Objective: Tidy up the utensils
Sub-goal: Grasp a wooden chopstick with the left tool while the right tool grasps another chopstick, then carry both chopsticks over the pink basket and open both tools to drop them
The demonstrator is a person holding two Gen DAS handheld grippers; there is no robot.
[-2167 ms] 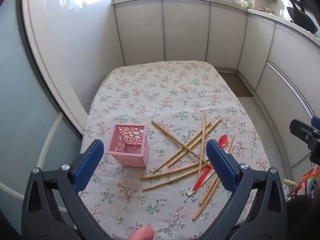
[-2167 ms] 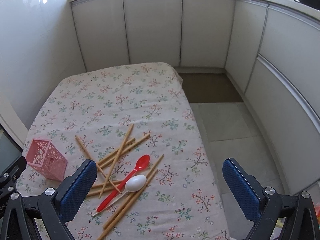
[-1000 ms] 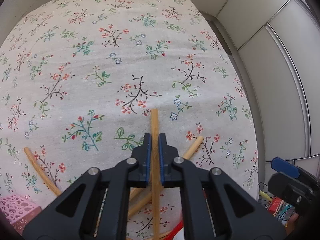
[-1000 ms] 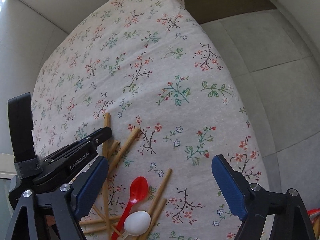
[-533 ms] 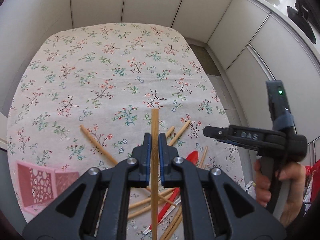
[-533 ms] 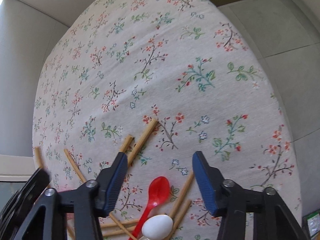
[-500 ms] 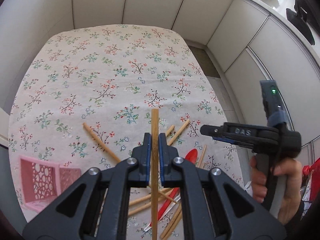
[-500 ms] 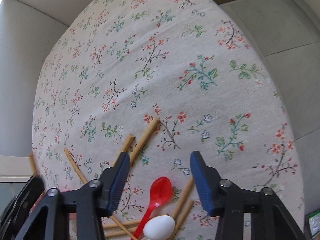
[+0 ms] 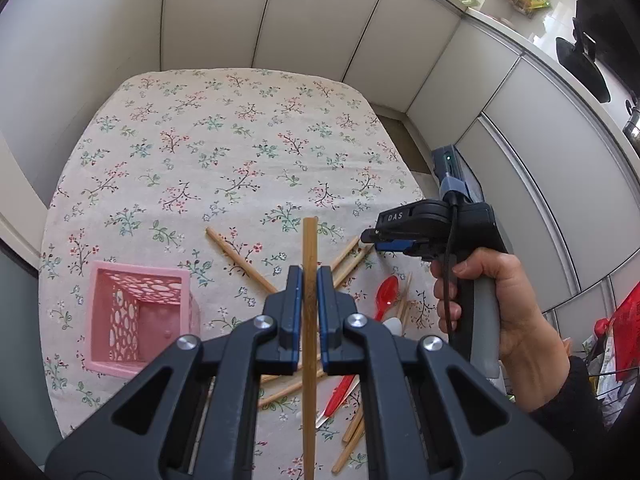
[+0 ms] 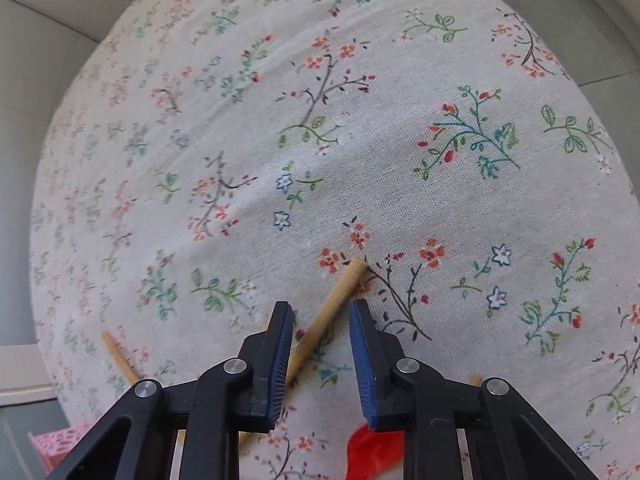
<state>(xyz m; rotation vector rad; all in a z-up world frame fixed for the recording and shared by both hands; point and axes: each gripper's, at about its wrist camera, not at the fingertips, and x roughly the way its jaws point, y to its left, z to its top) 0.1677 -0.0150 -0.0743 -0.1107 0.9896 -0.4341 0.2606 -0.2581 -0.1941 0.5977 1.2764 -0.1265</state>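
Observation:
My left gripper (image 9: 309,280) is shut on a wooden chopstick (image 9: 309,248), held up above the floral tablecloth (image 9: 224,152). The pink perforated box (image 9: 136,316) stands below it to the left, its top open. Several more chopsticks (image 9: 240,256) lie crossed on the cloth with a red spoon (image 9: 386,292) and a white spoon (image 9: 394,325). My right gripper (image 10: 319,304) hovers low over the pile with its jaws closing. A lying chopstick (image 10: 340,286) runs between the pads, which do not touch it. The red spoon (image 10: 372,452) shows just below.
A person's hand (image 9: 488,304) holds the right gripper (image 9: 366,237) at the table's right side. White cabinets (image 9: 280,20) curve round the far and right edges. A red bag (image 9: 624,328) sits at the far right. The far half of the cloth is bare.
My left gripper has lifted and drawn back with its chopstick, so the pink box shows more fully. My right gripper has sunk towards the pile and its jaws have narrowed around a chopstick's end.

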